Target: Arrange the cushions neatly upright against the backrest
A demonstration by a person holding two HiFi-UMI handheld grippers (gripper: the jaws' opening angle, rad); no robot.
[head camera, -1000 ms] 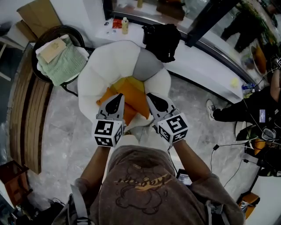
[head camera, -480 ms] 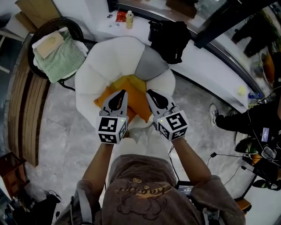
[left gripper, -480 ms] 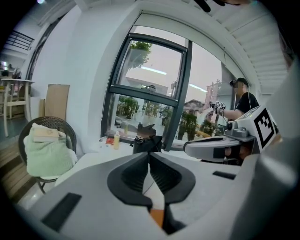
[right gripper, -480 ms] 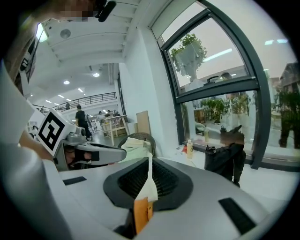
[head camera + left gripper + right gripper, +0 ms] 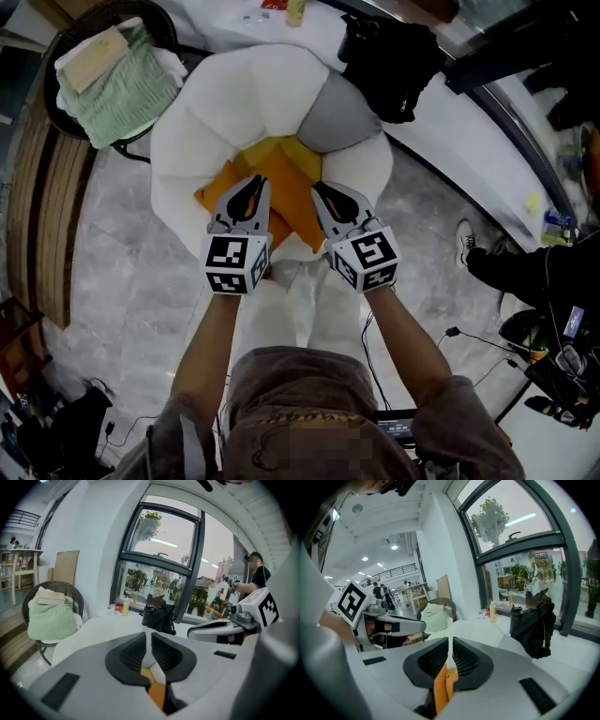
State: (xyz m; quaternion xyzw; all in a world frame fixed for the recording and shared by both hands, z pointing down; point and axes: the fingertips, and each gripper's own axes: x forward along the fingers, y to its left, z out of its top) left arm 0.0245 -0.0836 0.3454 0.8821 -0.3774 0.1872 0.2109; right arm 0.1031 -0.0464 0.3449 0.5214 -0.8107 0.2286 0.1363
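Orange cushions lie on the seat of a round white armchair, and a grey cushion leans against its backrest at the right. My left gripper is over the left orange cushion; its jaws are opening, a thin gap shows between them, and orange fabric sits low in the gap. My right gripper is shut on a fold of orange cushion fabric, pinched between its pads.
A wicker chair holding a green blanket stands left of the armchair. A black bag and a bottle rest on the white window ledge behind. A person's legs and cables are at the right.
The head view has shifted, so the armchair now sits higher and larger in the picture. Both grippers stay at the orange cushions' near edge, slightly further in.
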